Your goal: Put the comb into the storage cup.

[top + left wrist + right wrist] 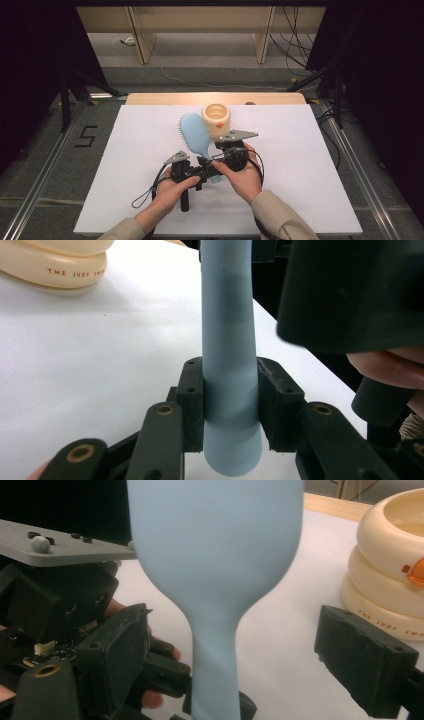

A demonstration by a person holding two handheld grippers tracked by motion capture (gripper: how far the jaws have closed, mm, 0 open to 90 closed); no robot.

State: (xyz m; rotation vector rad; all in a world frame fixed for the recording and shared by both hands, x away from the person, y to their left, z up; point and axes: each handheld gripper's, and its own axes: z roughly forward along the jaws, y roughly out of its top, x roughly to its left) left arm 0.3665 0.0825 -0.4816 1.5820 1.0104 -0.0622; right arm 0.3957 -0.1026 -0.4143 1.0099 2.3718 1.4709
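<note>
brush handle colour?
Light blue, plain; the handle shows best in the left gripper view, clamped between the jaws.

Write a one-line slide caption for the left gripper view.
Left gripper clamped on the light blue hairbrush handle above the white table, cream container behind.

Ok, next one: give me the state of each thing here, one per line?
Blue hairbrush: lying on the white table, handle toward the person.
Left gripper: shut on the hairbrush handle.
Right gripper: open, jaws on both sides of the handle, not touching it.
Cream ringed container: upright, open-topped, beside the brush head.
</note>
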